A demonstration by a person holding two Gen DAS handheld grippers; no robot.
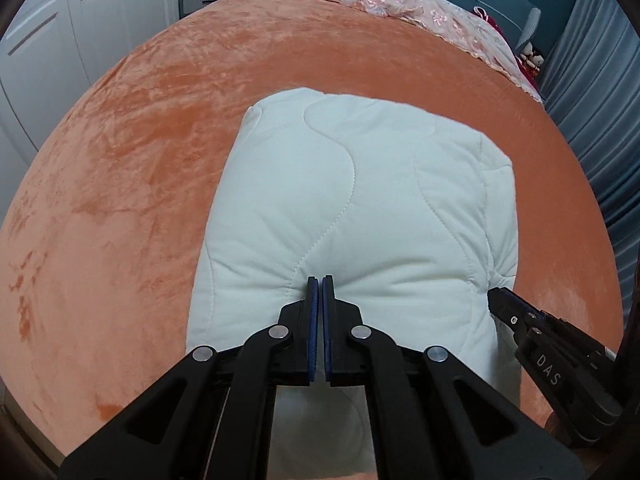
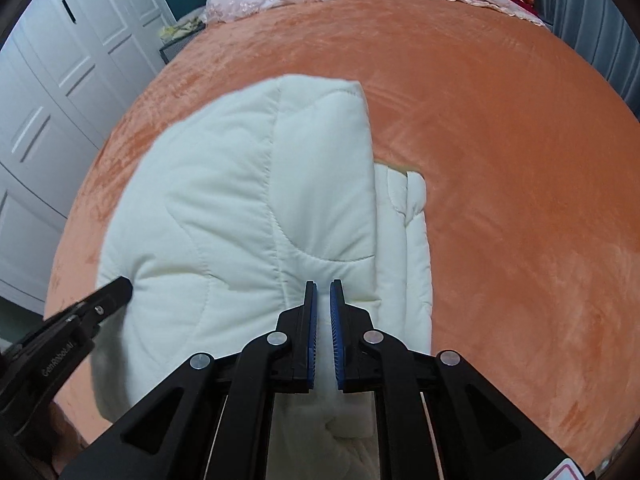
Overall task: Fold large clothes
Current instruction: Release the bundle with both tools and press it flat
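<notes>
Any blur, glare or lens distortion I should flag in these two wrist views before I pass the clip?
Left wrist view: sharp, soft even light, no glare; strong fisheye bends the orange bedspread into a dome, dark vignette at the corners. Right wrist view: same distortion, but the white quilted garment is smeared along its far edge, as is the left gripper; the right gripper stays crisp.

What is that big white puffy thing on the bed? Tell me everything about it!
The white quilted garment looks soft and padded, with wavy stitched lines across it. It is folded into a thick, rounded bundle, with a narrower folded layer sticking out on one side. It lies on the orange plush bedspread. The left gripper and right gripper point down at its near edge; neither visibly has fabric between its pads.
</notes>
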